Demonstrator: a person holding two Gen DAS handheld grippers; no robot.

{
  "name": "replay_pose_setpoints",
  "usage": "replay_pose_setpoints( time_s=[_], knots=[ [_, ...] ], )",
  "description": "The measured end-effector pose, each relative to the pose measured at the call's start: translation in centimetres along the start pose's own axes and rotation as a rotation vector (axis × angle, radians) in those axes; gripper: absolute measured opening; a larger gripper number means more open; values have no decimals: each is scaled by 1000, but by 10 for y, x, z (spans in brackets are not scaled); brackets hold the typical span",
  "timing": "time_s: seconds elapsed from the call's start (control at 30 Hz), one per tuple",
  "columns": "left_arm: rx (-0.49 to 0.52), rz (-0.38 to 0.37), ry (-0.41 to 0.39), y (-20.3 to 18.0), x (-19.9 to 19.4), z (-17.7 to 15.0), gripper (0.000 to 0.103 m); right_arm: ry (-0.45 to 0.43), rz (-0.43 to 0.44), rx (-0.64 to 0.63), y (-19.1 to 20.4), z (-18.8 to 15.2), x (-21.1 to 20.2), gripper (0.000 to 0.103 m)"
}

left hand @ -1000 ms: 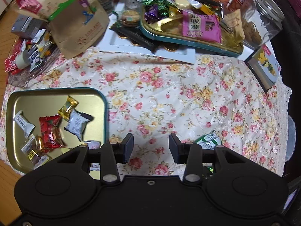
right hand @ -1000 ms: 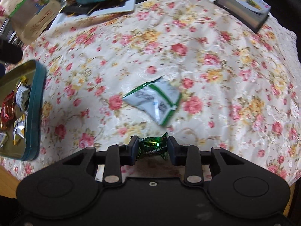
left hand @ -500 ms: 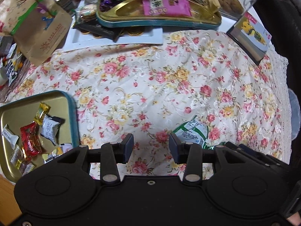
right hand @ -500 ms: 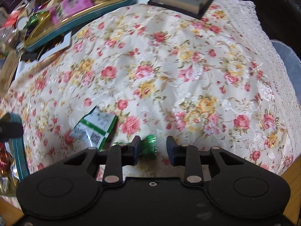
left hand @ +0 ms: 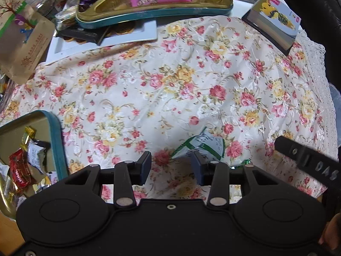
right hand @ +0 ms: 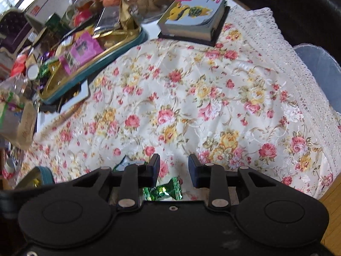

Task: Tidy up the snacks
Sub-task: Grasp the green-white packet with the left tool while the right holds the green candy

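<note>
The right gripper [right hand: 174, 168], fingers spread, hangs above the green candy [right hand: 163, 191]. Only the left view shows the left gripper [left hand: 171, 166], fingers spread and empty, beside the green-and-white packet [left hand: 202, 144].

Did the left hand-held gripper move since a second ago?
Yes. The left hand-held gripper slid right, away from the teal-rimmed tray and toward the white-and-green packet on the flowered cloth.

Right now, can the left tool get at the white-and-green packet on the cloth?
Probably yes: the left tool hangs open, empty, beside the white-and-green packet, nothing lying between; the right tool is off to one side.
</note>
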State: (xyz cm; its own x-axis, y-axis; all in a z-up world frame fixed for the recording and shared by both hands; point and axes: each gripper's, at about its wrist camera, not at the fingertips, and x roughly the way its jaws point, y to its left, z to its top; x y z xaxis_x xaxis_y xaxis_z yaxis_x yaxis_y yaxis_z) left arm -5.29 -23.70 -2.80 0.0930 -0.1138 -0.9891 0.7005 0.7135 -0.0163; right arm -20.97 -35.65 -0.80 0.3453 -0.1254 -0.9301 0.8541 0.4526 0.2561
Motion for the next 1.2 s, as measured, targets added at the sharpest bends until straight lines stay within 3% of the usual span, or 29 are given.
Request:
replay_pose_setpoints(
  time_s=[0.37, 0.63, 0.73, 1.2],
  knots=[
    [32, -72, -16, -26, 14, -1, 50, -36, 52, 89, -12, 14, -19, 33],
    [88, -30, -27, -39, 26, -4, 51, -47, 68, 107, -16, 17, -26, 33],
    [98, -13, -23, -43, 32, -5, 55, -50, 74, 112, -16, 17, -28, 33],
    [99, -8, -28, -47, 46, -5, 59, -52, 81, 118, -18, 18, -30, 33]
  ],
)
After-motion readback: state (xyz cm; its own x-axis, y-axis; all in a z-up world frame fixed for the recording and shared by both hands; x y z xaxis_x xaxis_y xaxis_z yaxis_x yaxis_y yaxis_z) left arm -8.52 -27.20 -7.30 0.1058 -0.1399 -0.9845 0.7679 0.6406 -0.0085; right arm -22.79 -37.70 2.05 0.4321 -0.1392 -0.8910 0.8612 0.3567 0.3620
